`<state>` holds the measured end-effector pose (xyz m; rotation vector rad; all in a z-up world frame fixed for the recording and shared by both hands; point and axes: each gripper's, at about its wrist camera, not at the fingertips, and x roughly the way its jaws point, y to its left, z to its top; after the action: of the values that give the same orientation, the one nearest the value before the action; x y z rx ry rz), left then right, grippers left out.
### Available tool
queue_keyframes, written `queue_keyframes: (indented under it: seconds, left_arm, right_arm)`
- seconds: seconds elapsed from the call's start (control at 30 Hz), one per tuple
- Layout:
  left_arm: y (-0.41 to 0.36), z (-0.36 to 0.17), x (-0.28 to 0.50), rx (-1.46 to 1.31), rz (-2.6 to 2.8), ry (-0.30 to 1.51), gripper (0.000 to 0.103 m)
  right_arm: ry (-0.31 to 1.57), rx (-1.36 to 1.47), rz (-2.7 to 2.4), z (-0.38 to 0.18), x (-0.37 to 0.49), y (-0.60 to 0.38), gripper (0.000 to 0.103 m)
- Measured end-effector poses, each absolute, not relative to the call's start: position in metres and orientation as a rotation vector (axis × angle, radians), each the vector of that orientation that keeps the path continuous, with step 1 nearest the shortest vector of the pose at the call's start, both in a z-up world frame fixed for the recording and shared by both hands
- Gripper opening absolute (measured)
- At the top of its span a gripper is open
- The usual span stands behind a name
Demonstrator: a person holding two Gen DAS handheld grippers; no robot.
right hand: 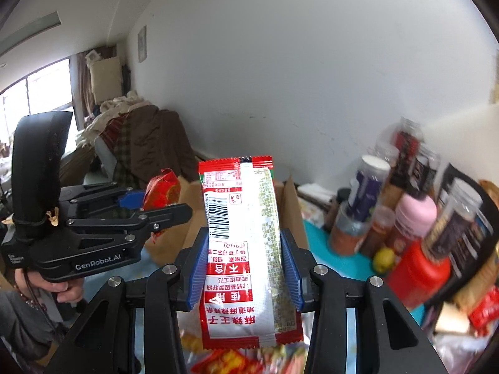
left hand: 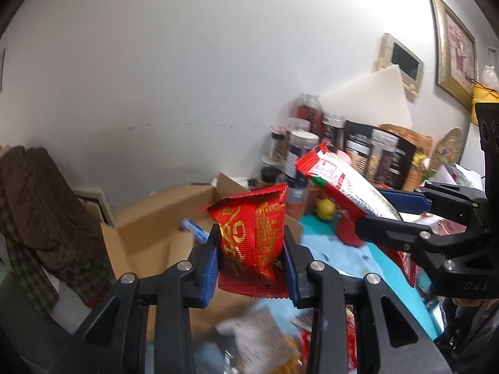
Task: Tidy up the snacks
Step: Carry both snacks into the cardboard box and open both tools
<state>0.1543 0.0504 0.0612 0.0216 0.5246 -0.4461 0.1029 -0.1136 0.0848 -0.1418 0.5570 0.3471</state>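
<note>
While the left gripper (left hand: 252,260) is clamped on a puffy red snack bag (left hand: 254,233) printed with gold characters, its blue pads (left hand: 209,268) pressing the bag's two sides, the right gripper (right hand: 244,268) is clamped on a long red-and-white snack packet (right hand: 246,249) that stands upright between its pads, barcode and red lettering facing the camera. Both snacks are held up in the air above a table covered with a turquoise cloth (left hand: 389,268). In the left view the right gripper (left hand: 385,213) reaches in from the right, carrying its packet (left hand: 340,184) tilted, just beside and a little higher than the red bag. In the right view the left gripper (right hand: 162,204) comes in from the left with the red bag (right hand: 162,190) between its fingers. An open cardboard box (left hand: 162,218) sits behind and below the two snacks, near the white wall (left hand: 187,78). At the back of the table stands a crowd of jars and bottles (right hand: 371,184), with a pink bottle (right hand: 414,215), a red container (right hand: 418,271) and a yellow lemon (right hand: 384,258) among them. More snack wrappers (left hand: 259,342) lie blurred on the table below the grippers. A brown coat (right hand: 156,143) is draped over furniture at the far left.
</note>
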Motion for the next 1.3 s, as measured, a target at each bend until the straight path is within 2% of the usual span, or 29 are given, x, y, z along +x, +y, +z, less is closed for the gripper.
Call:
queue_keyframes:
  seconds: [0.37,0.7,1.03,1.3]
  left_arm:
    - [0.070,0.057,0.249,0.034,-0.382,0.565,0.035]
    - [0.077,0.009,0.323,0.059,-0.314,0.735,0.035]
    - [0.069,-0.047,0.371,0.079,-0.299,0.958,0.035]
    - [0.061,-0.069,0.380,0.101,-0.276,1.044,0.035]
  right_arm:
    - [0.593,-0.164,0.350,0.076,0.207,-0.092,0.043]
    - [0.724,-0.182,0.327,0.036,0.281,-0.076,0.043]
    - [0.844,-0.232,0.289,-0.008,0.321,-0.068,0.043]
    - [0.914,-0.275,0.257,-0.038,0.335,-0.066,0.044]
